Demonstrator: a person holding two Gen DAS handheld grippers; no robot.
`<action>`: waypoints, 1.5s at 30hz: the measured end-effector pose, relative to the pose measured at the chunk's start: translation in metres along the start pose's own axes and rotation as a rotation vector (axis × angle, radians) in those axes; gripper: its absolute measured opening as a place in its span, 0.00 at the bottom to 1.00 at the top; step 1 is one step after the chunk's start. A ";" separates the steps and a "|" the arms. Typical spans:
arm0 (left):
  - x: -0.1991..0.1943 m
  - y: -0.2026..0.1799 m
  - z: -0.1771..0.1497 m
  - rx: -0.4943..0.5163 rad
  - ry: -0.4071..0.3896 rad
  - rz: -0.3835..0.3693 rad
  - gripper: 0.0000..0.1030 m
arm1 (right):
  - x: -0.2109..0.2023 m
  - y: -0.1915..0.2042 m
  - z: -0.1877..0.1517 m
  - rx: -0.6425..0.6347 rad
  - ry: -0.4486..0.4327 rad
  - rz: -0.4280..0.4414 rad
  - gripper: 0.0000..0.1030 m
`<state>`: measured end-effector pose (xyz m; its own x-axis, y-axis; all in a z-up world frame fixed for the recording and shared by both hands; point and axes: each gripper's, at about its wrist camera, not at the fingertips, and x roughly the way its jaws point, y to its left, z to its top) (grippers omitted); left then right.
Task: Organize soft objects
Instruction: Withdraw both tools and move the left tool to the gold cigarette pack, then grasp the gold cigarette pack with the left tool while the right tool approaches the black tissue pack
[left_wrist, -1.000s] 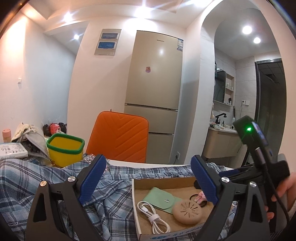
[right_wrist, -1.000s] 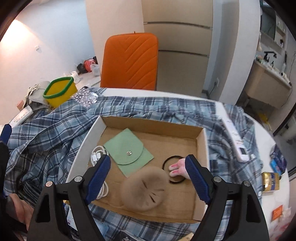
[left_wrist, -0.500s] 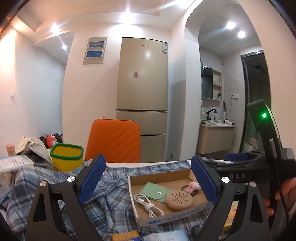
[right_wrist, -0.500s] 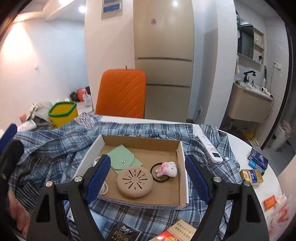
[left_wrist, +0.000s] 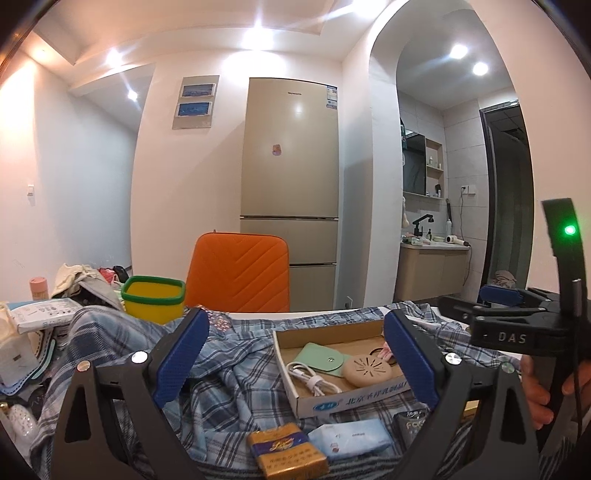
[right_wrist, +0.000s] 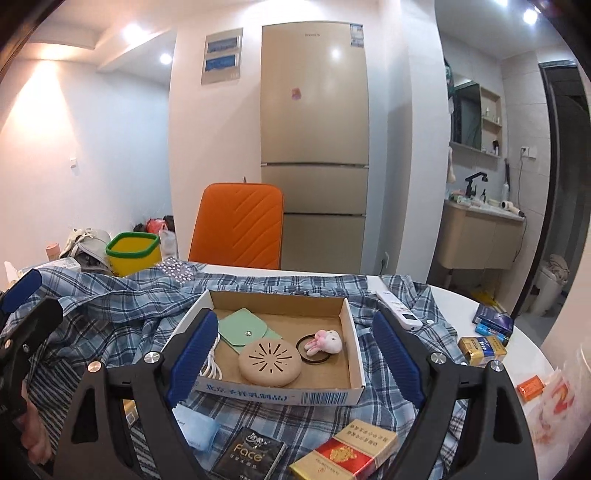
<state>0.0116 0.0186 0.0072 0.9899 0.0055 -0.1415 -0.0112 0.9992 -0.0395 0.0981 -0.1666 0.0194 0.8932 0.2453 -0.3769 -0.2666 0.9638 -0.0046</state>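
Observation:
A shallow cardboard box (right_wrist: 348, 325) lies on a rumpled blue plaid shirt (right_wrist: 110, 314). In it are a green snap pouch (right_wrist: 245, 332), a round beige pad (right_wrist: 269, 363), a pink bunny plush (right_wrist: 327, 341) on a black ring (right_wrist: 314, 356), and a white cable (right_wrist: 211, 363). My right gripper (right_wrist: 294, 315) hovers in front of the box, its jaws opening with nothing between them. My left gripper (left_wrist: 295, 317) is open and empty too, to the left of the box (left_wrist: 351, 402), over the shirt (left_wrist: 229, 387). A hand (left_wrist: 535, 391) holds the right gripper's handle.
Cigarette packs (right_wrist: 347, 450), a black packet (right_wrist: 251, 458) and a tissue pack (left_wrist: 349, 439) lie near the front edge. A white remote (right_wrist: 399, 312) and small boxes (right_wrist: 480, 349) sit to the right. A yellow bin (right_wrist: 133, 253) and an orange chair (right_wrist: 240, 225) stand behind.
Both grippers have drawn back from the box, which looks smaller and farther now. The right gripper tilted up from looking down into it. The packs at the front edge came into view.

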 end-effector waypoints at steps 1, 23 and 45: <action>-0.003 0.002 -0.002 -0.003 -0.009 0.012 0.92 | -0.003 0.000 -0.003 0.010 -0.011 0.001 0.85; 0.007 0.008 -0.016 0.002 0.135 0.035 1.00 | -0.021 0.004 -0.036 0.061 -0.110 0.017 1.00; 0.082 0.006 -0.072 -0.029 0.695 0.019 0.72 | -0.021 0.013 -0.040 0.011 -0.100 -0.006 1.00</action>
<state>0.0826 0.0223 -0.0761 0.6694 -0.0137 -0.7427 -0.0414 0.9976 -0.0557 0.0611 -0.1638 -0.0100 0.9266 0.2484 -0.2824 -0.2579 0.9662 0.0036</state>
